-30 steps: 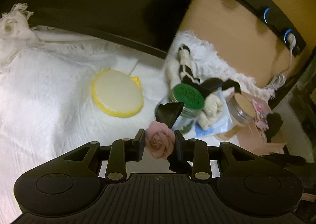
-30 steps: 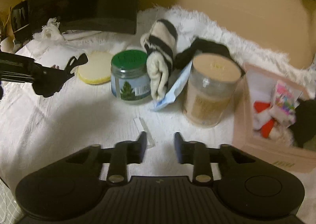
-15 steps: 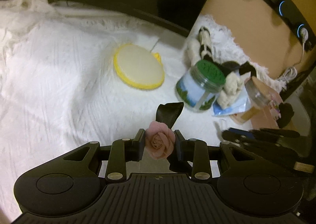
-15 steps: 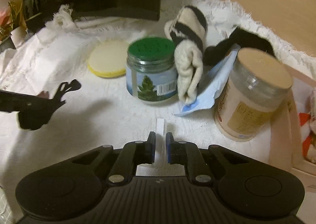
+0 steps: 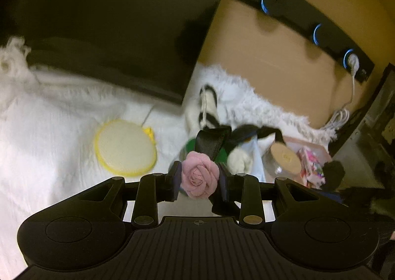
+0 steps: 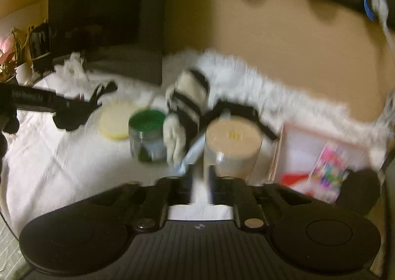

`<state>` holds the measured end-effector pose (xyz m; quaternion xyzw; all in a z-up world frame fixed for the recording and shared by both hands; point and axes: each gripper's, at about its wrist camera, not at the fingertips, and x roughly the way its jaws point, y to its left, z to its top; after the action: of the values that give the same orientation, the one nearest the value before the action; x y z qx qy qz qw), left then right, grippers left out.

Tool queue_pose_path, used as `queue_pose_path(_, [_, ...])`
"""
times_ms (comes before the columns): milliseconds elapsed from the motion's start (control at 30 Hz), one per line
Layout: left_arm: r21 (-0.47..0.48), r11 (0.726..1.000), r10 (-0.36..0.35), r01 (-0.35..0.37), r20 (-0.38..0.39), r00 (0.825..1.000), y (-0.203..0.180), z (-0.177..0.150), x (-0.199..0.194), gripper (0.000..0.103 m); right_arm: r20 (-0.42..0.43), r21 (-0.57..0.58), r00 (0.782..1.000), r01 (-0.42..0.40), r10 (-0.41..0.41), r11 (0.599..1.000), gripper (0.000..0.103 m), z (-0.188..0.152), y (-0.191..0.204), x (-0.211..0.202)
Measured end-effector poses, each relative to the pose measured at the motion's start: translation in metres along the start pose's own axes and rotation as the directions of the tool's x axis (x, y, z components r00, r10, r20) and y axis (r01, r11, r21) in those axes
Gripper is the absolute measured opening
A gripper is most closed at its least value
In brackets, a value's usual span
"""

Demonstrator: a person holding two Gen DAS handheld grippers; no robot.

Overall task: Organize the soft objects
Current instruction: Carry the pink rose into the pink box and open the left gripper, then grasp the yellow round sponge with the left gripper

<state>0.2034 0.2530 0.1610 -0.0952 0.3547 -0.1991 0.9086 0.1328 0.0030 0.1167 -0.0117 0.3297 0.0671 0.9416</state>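
Note:
My left gripper [image 5: 199, 180] is shut on a pink fabric rose [image 5: 200, 176] with a black ribbon [image 5: 212, 142] standing up behind it. It hangs above the white cloth [image 5: 49, 131], in front of the green-lidded jar [image 6: 147, 131]. The right gripper [image 6: 200, 186] hovers before the beige-lidded jar [image 6: 233, 144]. Its jaws are opening, and the blurred gap shows only white, so I cannot tell whether a thin strip is in it. A cream and black striped sock [image 6: 190, 97] leans between the two jars. A round yellow-rimmed pad [image 5: 126, 147] lies flat on the cloth.
A pink box [image 6: 318, 154] at the right holds a colourful packet and a red item, with a black fluffy thing [image 6: 358, 191] beside it. A large black box [image 5: 111, 32] stands behind. A wooden wall carries a black socket strip [image 5: 308, 23].
Both grippers rose and drew back from the cloth. The right gripper closed on a thin clear strip half a second ago, and its jaws have parted since. The left keeps its rose.

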Motion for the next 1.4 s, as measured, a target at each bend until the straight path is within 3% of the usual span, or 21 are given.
queue_pose_path(33, [-0.005,1.000,0.001,-0.001,-0.007,1.000,0.000,-0.004,0.003,0.035,-0.011,0.025,1.000,-0.017,0.018,1.000,0.036,-0.006,0.001,0.008])
queue_pose_path(167, [-0.036,0.999,0.007,-0.009,-0.067,0.998,0.010,-0.034,0.013,0.035,-0.055,0.051,0.995,-0.079,0.081,0.996,0.036,-0.026,0.032,0.049])
queue_pose_path(367, [-0.092,0.994,0.055,-0.066,-0.118,0.991,0.043,-0.066,0.010,0.035,-0.099,-0.005,0.994,-0.051,0.051,0.999,0.035,-0.037,0.067,0.100])
queue_pose_path(400, [-0.098,0.992,0.065,-0.077,-0.121,0.990,0.049,-0.069,0.009,0.035,-0.079,-0.010,0.996,-0.043,0.042,0.999,0.030,-0.038,0.067,0.099])
queue_pose_path(467, [-0.114,0.989,0.081,-0.095,-0.122,0.989,0.059,-0.072,0.007,0.035,-0.091,-0.035,0.995,-0.042,0.039,0.999,0.011,-0.035,0.071,0.099])
queue_pose_path(667, [-0.136,0.985,0.092,-0.106,-0.106,0.990,0.066,-0.063,0.000,0.035,-0.071,-0.062,0.997,-0.047,0.042,0.997,0.012,-0.025,0.072,0.078])
queue_pose_path(767, [-0.117,0.990,0.072,-0.082,-0.081,0.994,0.053,-0.050,-0.003,0.035,-0.004,-0.015,0.999,-0.038,0.038,0.999,0.012,-0.007,0.057,0.043])
queue_pose_path(867, [-0.065,0.998,0.022,-0.025,-0.039,0.999,0.026,-0.026,-0.004,0.035,0.110,0.027,0.994,0.002,-0.005,1.000,0.012,0.018,0.028,-0.006])
queue_pose_path(967, [0.000,0.996,-0.090,0.090,0.015,0.996,-0.017,0.005,0.001,0.035,0.211,0.056,0.971,0.105,-0.114,0.993,0.012,0.038,-0.008,-0.050])
queue_pose_path(1100, [0.152,0.953,-0.274,0.262,0.069,0.959,-0.103,0.048,0.020,0.037,0.246,0.106,0.932,0.247,-0.266,0.963,0.012,0.041,-0.061,-0.079])
queue_pose_path(1167, [0.199,0.919,-0.362,0.341,0.078,0.929,-0.146,0.063,0.036,0.042,0.218,0.125,0.930,0.274,-0.296,0.954,0.014,0.033,-0.089,-0.080])
queue_pose_path(1233, [0.201,0.886,-0.429,0.418,0.015,0.903,-0.184,0.071,0.070,0.041,0.174,0.156,0.927,0.307,-0.332,0.939,0.037,0.018,-0.110,-0.076])
queue_pose_path(1267, [0.199,0.879,-0.432,0.433,-0.051,0.900,-0.200,0.069,0.091,0.039,0.163,0.169,0.927,0.312,-0.338,0.935,0.043,0.010,-0.117,-0.075])
queue_pose_path(1300, [0.203,0.888,-0.393,0.413,-0.131,0.910,-0.216,0.063,0.118,0.038,0.154,0.186,0.929,0.308,-0.338,0.933,0.050,-0.002,-0.125,-0.076])
queue_pose_path(1367, [0.216,0.911,-0.312,0.351,-0.193,0.930,-0.231,0.043,0.154,0.038,0.134,0.205,0.933,0.304,-0.334,0.930,0.054,-0.020,-0.133,-0.075])
queue_pose_path(1400, [0.215,0.916,-0.295,0.338,-0.211,0.932,-0.234,0.034,0.166,0.038,0.119,0.215,0.936,0.303,-0.333,0.929,0.055,-0.028,-0.136,-0.073])
